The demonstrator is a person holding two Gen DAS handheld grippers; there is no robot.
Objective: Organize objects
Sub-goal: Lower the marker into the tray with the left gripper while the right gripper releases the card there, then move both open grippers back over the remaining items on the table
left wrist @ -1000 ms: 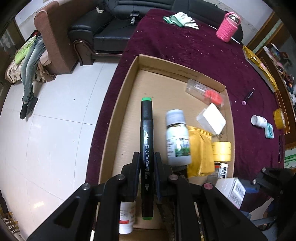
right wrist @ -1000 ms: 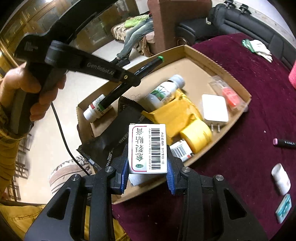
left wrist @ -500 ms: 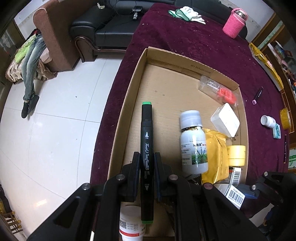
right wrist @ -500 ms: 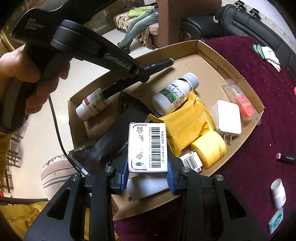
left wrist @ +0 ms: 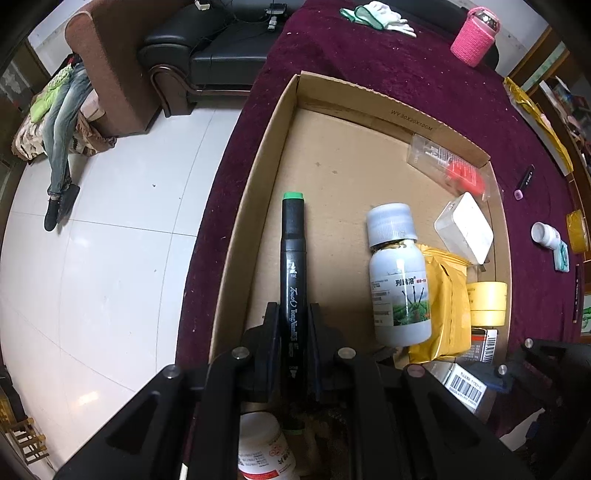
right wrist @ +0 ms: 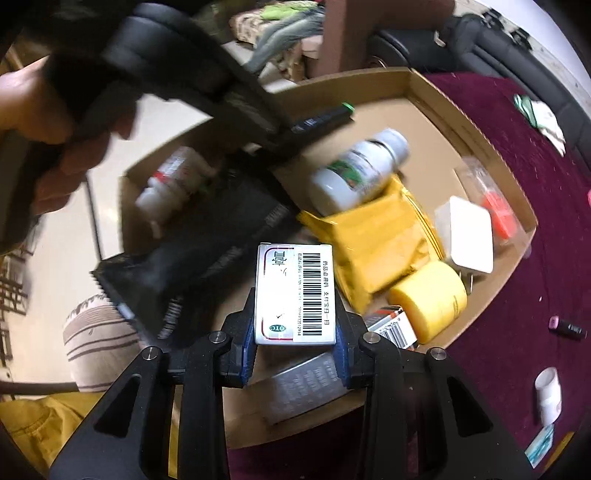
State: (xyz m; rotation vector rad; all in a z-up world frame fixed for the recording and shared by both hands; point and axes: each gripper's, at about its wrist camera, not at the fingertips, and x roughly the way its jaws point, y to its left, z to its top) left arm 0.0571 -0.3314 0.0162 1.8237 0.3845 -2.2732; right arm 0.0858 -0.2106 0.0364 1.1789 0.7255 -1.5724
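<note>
A shallow cardboard box lies on the maroon tablecloth. My left gripper is shut on a black marker with green ends, held over the box's left part near its wall. My right gripper is shut on a white medicine carton with a barcode, above the near end of the box. Inside the box lie a white bottle with a grey cap, a yellow pouch, a black pouch, a white charger, a yellow tape roll and a red-and-white bottle.
On the cloth outside the box lie a small white bottle, a dark tube with a pink cap, a pink knitted cup and white gloves. The table edge and white floor are left of the box. A hand holds the left gripper.
Both grippers have sunk toward the box with their objects still gripped. The right gripper has shifted over the box's near end and rolled slightly; its view is now blurred.
</note>
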